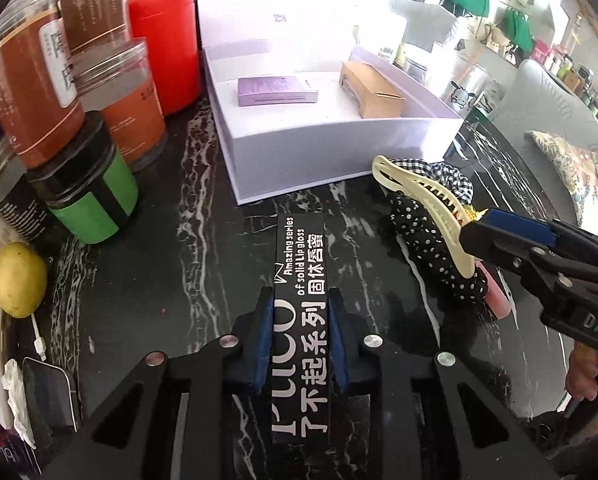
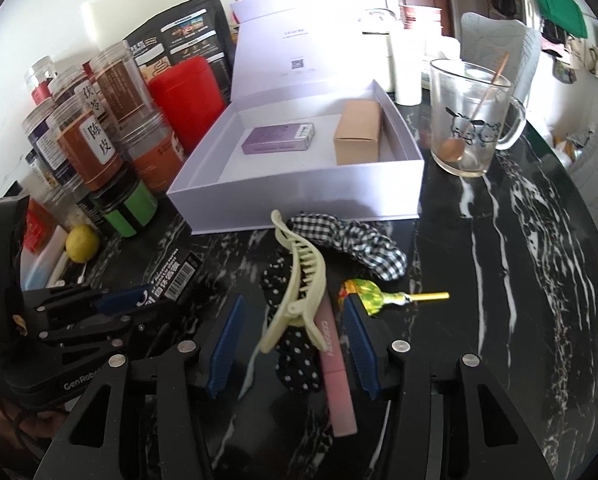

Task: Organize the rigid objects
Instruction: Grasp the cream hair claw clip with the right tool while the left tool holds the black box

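My left gripper point(image 1: 300, 296) is shut on a long black lip-gloss box point(image 1: 301, 320) and holds it just above the dark marble table. In the right wrist view, that box point(image 2: 175, 276) shows at the left. My right gripper point(image 2: 295, 304) stands open over a cream hair claw point(image 2: 299, 280), a pink tube point(image 2: 335, 380) and a polka-dot scrunchie point(image 2: 299, 368); its pads press on none of them. Behind them stands an open white box point(image 2: 299, 200) that holds a purple carton point(image 2: 277, 138) and a kraft carton point(image 2: 357, 132).
Jars point(image 2: 95, 140), a red canister point(image 2: 187, 96), a green-banded jar point(image 2: 131, 208) and a lemon point(image 2: 82, 243) crowd the left. A glass mug point(image 2: 467, 120) with a spoon stands right of the box. A gingham scrunchie point(image 2: 351, 244) and a lollipop point(image 2: 363, 296) lie nearby.
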{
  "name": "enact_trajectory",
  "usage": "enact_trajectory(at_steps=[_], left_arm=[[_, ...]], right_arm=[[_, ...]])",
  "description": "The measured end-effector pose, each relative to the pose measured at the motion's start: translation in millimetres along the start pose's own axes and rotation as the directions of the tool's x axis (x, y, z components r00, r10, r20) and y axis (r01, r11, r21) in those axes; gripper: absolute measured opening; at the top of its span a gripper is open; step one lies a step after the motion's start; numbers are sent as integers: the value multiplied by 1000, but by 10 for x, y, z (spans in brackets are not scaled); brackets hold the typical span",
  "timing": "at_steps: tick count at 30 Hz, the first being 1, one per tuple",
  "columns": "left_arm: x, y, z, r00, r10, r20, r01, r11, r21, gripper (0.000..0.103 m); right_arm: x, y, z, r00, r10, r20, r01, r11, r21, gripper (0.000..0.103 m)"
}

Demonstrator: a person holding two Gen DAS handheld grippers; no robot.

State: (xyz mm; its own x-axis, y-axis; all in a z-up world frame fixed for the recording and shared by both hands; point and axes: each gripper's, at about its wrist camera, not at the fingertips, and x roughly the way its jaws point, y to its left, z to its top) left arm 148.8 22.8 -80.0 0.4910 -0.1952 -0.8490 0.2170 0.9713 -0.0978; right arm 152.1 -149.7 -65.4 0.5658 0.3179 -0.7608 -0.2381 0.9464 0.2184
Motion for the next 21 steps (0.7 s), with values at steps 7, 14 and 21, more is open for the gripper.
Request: enact_trajectory(at_steps=[7,14,21], left_arm=[[-3,55,-24,1000,-1,-4,1,1000,-19,25],[-21,53,-25,1000,-5,1,5,1000,-17,25],[-78,56,-30,1000,-8,19,8,1000,-18,25]], right_arm=[[211,16,43,998,-50,-43,49,999,-16,32],[228,-19,19,997,-73,-25,73,997,1,23],[94,-3,-47,997,-70,-12,70,998,4,21]])
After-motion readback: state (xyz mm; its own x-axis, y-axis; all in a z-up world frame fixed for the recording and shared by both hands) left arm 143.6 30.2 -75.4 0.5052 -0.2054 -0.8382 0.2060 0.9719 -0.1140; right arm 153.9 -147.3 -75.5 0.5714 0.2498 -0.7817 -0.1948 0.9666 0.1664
